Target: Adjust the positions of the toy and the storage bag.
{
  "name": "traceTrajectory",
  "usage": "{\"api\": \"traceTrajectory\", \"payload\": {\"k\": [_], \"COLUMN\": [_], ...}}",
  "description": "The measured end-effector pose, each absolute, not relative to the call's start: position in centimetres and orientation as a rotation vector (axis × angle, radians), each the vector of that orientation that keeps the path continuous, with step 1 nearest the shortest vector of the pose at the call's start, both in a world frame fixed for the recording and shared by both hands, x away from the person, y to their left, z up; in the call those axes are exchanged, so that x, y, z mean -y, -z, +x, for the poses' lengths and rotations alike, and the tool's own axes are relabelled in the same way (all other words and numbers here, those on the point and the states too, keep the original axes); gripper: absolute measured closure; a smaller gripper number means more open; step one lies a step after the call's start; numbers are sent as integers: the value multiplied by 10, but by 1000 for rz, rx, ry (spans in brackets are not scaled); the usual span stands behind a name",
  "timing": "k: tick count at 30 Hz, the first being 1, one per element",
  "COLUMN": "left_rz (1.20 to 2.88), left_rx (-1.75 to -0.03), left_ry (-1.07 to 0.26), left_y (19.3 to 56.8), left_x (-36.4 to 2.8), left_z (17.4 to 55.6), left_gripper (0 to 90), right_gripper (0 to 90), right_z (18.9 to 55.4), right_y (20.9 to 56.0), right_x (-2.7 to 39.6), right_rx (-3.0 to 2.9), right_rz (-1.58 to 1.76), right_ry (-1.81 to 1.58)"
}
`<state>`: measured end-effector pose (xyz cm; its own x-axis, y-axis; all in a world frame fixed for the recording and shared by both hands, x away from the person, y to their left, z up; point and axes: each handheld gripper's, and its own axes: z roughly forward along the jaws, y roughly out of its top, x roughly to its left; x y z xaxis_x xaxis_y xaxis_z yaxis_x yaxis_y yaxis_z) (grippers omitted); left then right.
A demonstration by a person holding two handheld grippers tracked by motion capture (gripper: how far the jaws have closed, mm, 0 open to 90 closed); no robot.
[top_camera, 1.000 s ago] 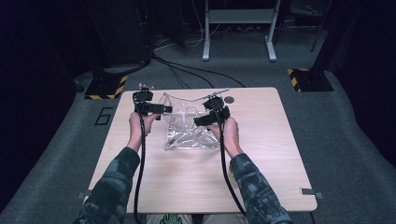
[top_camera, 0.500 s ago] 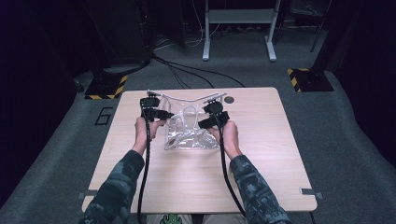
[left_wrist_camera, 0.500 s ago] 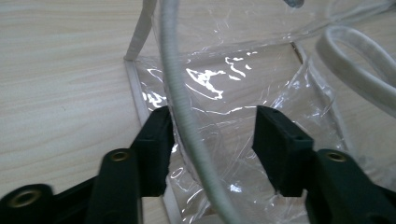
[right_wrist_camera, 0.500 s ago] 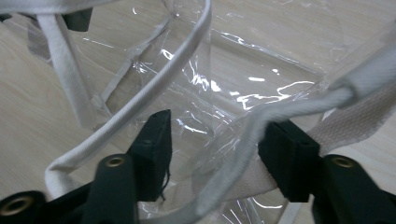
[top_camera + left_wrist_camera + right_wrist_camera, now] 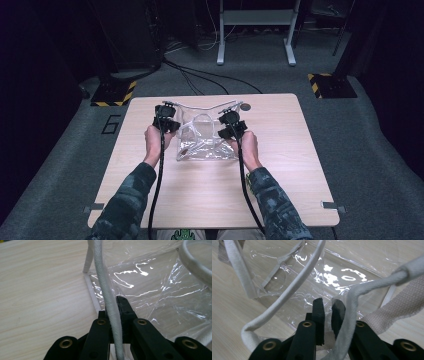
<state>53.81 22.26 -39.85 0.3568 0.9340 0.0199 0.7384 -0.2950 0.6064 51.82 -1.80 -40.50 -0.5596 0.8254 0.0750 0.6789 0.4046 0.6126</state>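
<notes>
Left gripper [image 5: 113,312]: you have its jaws just closed on the bag's white cord [image 5: 107,295]; right gripper [image 5: 328,312]: just closed, apparently pinching clear plastic bag [image 5: 205,142]; lifting remains.

Clear plastic bag [image 5: 207,145] (white rope handles) lying mid-table.

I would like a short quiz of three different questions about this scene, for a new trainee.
1. True or false: the clear plastic bag hangs in the air above the table.
2. What runs between the jaws of the left gripper? A) a white cord handle B) a metal chain C) a black cable
3. Fill in: on the far side of the table, near the right gripper, lies a small ____ disc.

Key: 1 false, it lies on the table. 2 A. 3 dark.
</notes>
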Motion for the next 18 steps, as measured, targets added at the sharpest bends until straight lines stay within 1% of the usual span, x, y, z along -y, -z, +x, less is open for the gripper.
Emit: {"api": "traceTrajectory", "payload": {"k": [7,13,18], "left_rz": [2163,2154,2177], "left_rx": [-1403,-1413,-1407], "left_ry": [-577,-552,-563], "left_y": [392,388,385], "left_x": [-221,-232,-239], "left_z": [537,538,539], "left_gripper": [893,895,896], "right_gripper": [860,892,899], "right_z": [515,513,514], "right_y": [394,380,372], "right_x": [32,57,81], "right_rx": [-2405,-2381,-2335], "right_rz": [1326,1329,1343], "right_ry": [-872,-830,-762]}}
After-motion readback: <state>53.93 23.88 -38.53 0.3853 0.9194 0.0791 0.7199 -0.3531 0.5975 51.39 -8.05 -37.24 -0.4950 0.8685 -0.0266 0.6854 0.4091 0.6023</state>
